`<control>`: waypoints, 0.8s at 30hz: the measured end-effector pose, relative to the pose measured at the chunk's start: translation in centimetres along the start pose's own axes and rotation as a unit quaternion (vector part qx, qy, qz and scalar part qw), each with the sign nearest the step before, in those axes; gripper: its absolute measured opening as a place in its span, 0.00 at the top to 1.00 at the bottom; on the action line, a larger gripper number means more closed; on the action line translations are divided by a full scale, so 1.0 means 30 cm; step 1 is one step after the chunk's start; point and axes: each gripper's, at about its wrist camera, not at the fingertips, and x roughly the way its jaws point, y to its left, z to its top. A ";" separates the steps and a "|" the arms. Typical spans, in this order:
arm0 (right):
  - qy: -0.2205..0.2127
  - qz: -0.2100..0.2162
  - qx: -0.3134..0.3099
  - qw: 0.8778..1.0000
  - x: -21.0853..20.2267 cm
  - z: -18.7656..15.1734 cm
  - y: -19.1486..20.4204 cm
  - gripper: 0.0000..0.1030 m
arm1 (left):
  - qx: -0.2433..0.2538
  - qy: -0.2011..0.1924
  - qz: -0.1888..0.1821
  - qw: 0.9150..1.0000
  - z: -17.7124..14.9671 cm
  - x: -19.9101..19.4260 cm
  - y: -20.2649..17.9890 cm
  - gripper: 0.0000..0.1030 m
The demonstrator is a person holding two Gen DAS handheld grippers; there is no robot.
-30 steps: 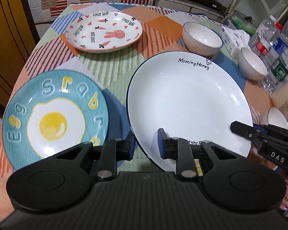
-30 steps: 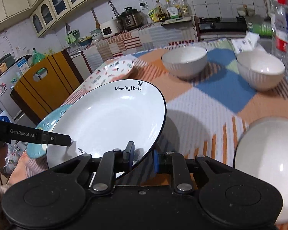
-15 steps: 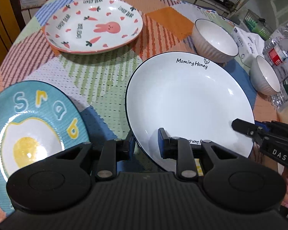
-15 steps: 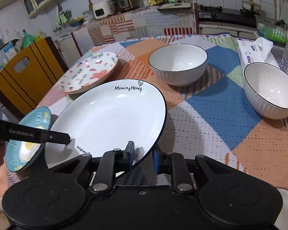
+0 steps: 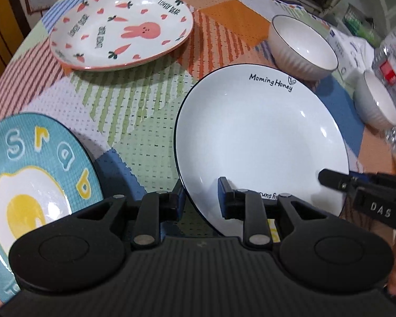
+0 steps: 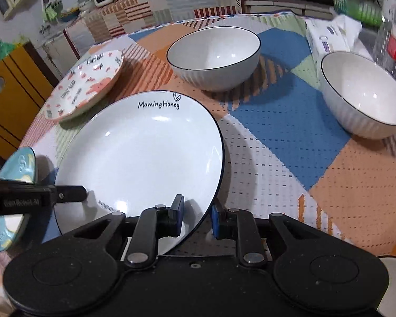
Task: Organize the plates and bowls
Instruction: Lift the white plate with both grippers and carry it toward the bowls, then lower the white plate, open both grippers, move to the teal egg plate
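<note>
Two grippers, one plate between them — I've got the big white plate by its near rim from both sides. Starting at the far left, the blue egg plate lies flat on the patchwork tablecloth, just beside my left gripper. That left gripper straddles the white plate's near-left rim, one pad under the edge and one over the inside face; the jaws are close together and clamped on the rim. Beyond, toward the far side of the table, the pink bunny plate sits apart from everything else. In the middle is the white plate itself, black-edged, the words "Morning Honey" on its far side, shadow showing beneath its right edge in the right wrist view. On to my right gripper: narrow gap there too, pads pinching the plate's near-right rim. Further right, two white ribbed bowls stand upright on the cloth — the nearer-centre bowl just past the plate's far edge, the second bowl well off to the right. Behind that one a tissue pack and some plastic bottles crowd the table's edge, blurred.
</note>
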 end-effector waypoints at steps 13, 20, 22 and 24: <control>-0.037 -0.041 -0.039 0.998 -0.118 -0.033 0.067 0.73 | 0.060 -0.019 0.010 0.998 -0.027 -0.168 -0.031 0.78; -0.066 0.005 -0.056 0.996 -0.274 -0.050 0.121 0.69 | 0.116 -0.032 0.032 0.992 -0.090 -0.332 -0.067 0.77; -0.075 0.016 -0.064 0.995 -0.310 -0.054 0.150 0.67 | 0.119 -0.032 0.031 0.992 -0.113 -0.375 -0.067 0.77; -0.081 0.032 -0.068 0.994 -0.351 -0.062 0.175 0.66 | 0.120 -0.032 0.026 0.992 -0.135 -0.411 -0.064 0.76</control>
